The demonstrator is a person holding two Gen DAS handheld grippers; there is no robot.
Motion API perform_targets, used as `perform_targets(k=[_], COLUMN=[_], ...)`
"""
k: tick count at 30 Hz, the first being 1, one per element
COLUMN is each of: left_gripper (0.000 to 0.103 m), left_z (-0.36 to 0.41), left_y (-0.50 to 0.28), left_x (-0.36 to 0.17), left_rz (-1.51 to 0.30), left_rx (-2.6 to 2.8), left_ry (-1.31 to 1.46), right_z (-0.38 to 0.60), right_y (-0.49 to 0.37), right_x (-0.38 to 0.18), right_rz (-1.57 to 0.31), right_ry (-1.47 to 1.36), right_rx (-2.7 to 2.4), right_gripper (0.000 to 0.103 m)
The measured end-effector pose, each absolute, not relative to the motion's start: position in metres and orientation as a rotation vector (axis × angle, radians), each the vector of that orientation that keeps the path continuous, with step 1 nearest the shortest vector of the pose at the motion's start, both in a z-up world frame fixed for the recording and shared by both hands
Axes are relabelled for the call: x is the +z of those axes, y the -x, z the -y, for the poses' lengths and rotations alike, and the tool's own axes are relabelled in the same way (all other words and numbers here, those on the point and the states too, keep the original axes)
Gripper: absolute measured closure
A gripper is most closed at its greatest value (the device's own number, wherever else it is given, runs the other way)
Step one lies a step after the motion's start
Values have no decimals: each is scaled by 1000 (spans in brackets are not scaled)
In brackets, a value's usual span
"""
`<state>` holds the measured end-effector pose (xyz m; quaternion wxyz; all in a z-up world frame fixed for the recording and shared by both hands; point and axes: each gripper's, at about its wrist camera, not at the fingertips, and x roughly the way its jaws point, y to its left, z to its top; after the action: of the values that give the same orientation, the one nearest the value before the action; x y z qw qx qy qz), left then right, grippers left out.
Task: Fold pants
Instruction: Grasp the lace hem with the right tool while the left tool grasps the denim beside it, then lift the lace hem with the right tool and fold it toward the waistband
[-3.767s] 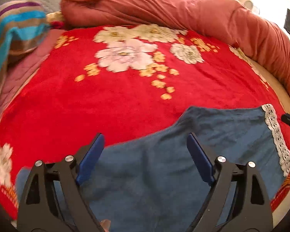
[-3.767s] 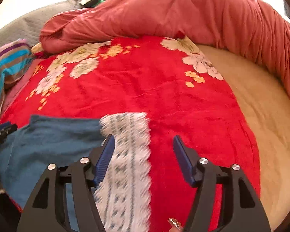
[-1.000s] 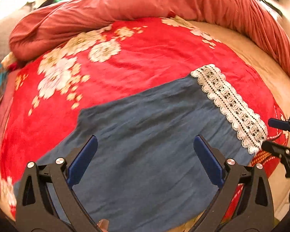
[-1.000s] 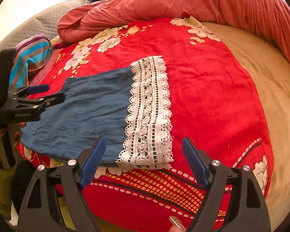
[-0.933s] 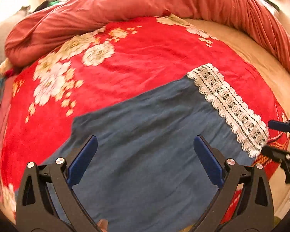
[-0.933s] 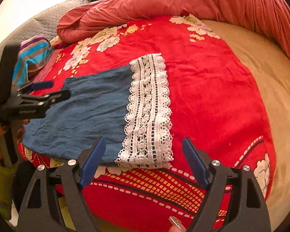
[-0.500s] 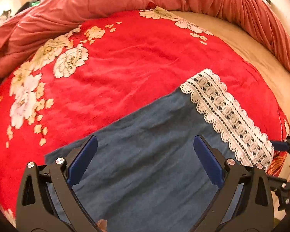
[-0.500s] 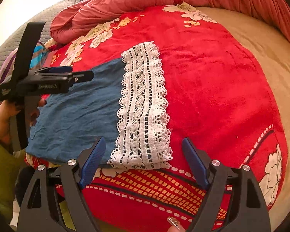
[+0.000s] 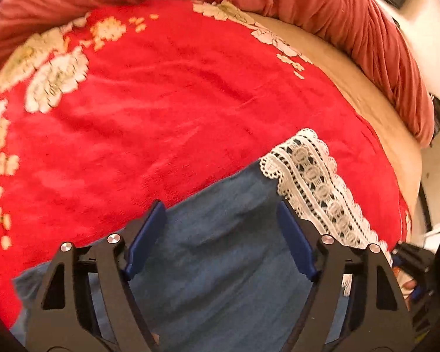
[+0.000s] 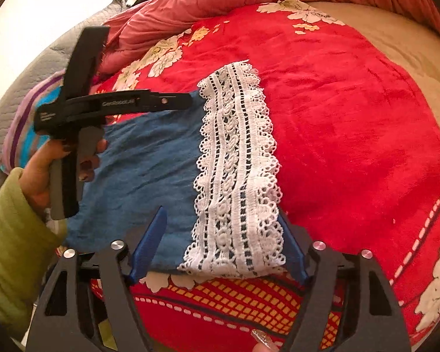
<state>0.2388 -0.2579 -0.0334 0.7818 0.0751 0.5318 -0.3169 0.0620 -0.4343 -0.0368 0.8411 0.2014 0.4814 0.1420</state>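
Note:
The blue pants (image 9: 220, 252) lie flat on the red floral blanket (image 9: 161, 102), with a white lace hem (image 9: 316, 190) at the right end. My left gripper (image 9: 221, 234) is open and hovers over the blue cloth near the lace. In the right wrist view the pants (image 10: 149, 164) and lace hem (image 10: 237, 170) lie near the bed's front edge. My right gripper (image 10: 223, 243) is open, its jaws standing either side of the near end of the lace. The left gripper (image 10: 184, 101) shows there from the side, above the far edge of the pants.
A rolled pink-red duvet (image 9: 337, 8) lines the far side of the bed. Beige sheet (image 10: 410, 35) lies right of the blanket. A striped pillow (image 10: 23, 129) sits at the left. The blanket's patterned border (image 10: 234, 296) hangs over the front edge.
My left gripper has moved right along the pants toward the lace hem. My right gripper has moved in toward the near end of the lace. Both jaws have narrowed a little.

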Motion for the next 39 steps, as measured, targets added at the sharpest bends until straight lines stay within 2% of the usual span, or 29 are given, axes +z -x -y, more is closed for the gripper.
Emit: perform_targets(k=[3, 4, 6, 7, 8, 10, 12, 17, 28, 30, 32, 33, 39], left_gripper=[36, 38, 50, 62, 70, 77, 80, 99, 100, 96, 73, 69, 67], left_z=[266, 268, 272, 275, 278, 283, 284, 267, 182, 155, 126, 109, 10], left_y=[-237, -236, -233, -231, -229, -225, -224, -229, -228, -225, -222, -218, -187], left_x=[-39, -40, -40, -39, -39, -40, -40, -35, 11, 13, 13, 13, 4], left_rz=[-1149, -1157, -1156, -1153, -1152, -1155, -1152, -1160, -1069, -1065, -1058, -1057, -1023], left_rx=[-690, -695, -708, -719, -725, -722, -714, -728, -717, -684, -638, -604, -456], left_ry=[-181, -176, -174, -178, -185, -205, -205, -99, 115, 142, 168, 181, 359], right_z=[441, 443, 444, 444, 444, 444, 443, 428, 347, 328, 299, 287, 204], right_y=[-65, -67, -70, -71, -72, -75, -77, -79, -91, -92, -96, -96, -83], right_x=[-43, -44, -46, -46, -47, -50, -49, -29, 31, 36, 38, 38, 17], right_rz=[-1000, -995, -989, -985, -985, -987, -985, -943, -856, -855, -866, -872, -917], right_ry=[-505, -524, -544, -548, -551, -562, -566, -538, -382, -336, -262, -228, 82], right_rx=[322, 329, 339, 349, 355, 366, 380, 434, 615, 643, 665, 674, 698], right_gripper=[39, 44, 51, 59, 63, 77, 79, 81, 81, 81, 81, 81, 81])
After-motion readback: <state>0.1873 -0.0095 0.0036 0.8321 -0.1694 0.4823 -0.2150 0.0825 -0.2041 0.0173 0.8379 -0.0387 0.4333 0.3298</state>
